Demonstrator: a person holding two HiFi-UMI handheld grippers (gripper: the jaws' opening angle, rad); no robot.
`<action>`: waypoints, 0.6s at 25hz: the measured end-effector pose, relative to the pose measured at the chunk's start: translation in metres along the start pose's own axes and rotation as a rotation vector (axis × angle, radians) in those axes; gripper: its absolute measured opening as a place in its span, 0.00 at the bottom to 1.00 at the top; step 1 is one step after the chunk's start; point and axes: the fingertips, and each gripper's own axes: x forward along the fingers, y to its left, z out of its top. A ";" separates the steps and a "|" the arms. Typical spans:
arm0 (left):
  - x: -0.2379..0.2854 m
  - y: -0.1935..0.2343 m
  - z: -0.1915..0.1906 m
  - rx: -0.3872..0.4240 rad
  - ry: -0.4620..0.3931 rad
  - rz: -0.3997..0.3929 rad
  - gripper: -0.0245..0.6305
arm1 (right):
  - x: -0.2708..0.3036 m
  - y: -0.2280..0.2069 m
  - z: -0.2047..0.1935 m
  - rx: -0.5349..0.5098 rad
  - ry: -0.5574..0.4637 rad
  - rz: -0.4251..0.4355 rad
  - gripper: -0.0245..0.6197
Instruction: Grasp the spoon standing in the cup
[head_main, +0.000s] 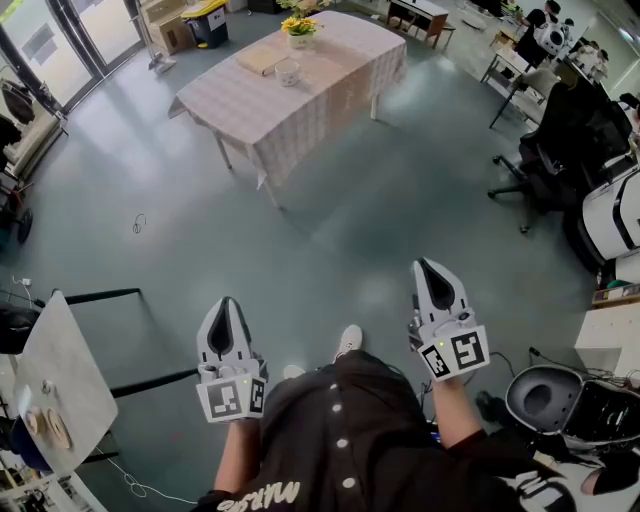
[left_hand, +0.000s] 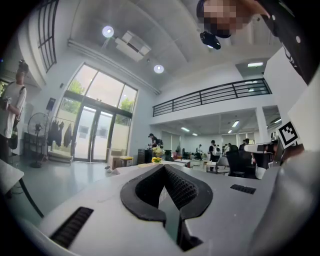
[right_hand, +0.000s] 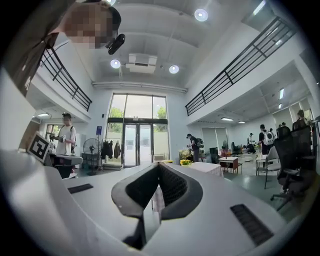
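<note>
Far ahead stands a table under a checked cloth. On it are a small pale cup, a pot of yellow flowers and a wooden board. The cup is too small here to make out a spoon. My left gripper and right gripper hang close to the person's body, well short of the table, both shut and empty. In the left gripper view the left gripper points toward the flowers. In the right gripper view the right gripper points the same way, the table just right of its tips.
Grey floor lies between me and the table. Black office chairs and desks stand at the right, and a white tabletop is at my near left. A cable lies on the floor. People stand in the background by the glass doors.
</note>
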 end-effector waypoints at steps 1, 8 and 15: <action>0.000 0.000 -0.001 0.000 0.001 -0.001 0.06 | 0.000 0.001 0.000 0.002 -0.001 0.003 0.03; 0.002 -0.007 -0.004 0.000 0.002 -0.009 0.06 | -0.003 0.000 -0.003 -0.011 0.000 0.011 0.03; 0.003 -0.001 -0.002 0.000 0.001 -0.009 0.06 | 0.001 0.006 0.000 -0.008 -0.005 0.023 0.09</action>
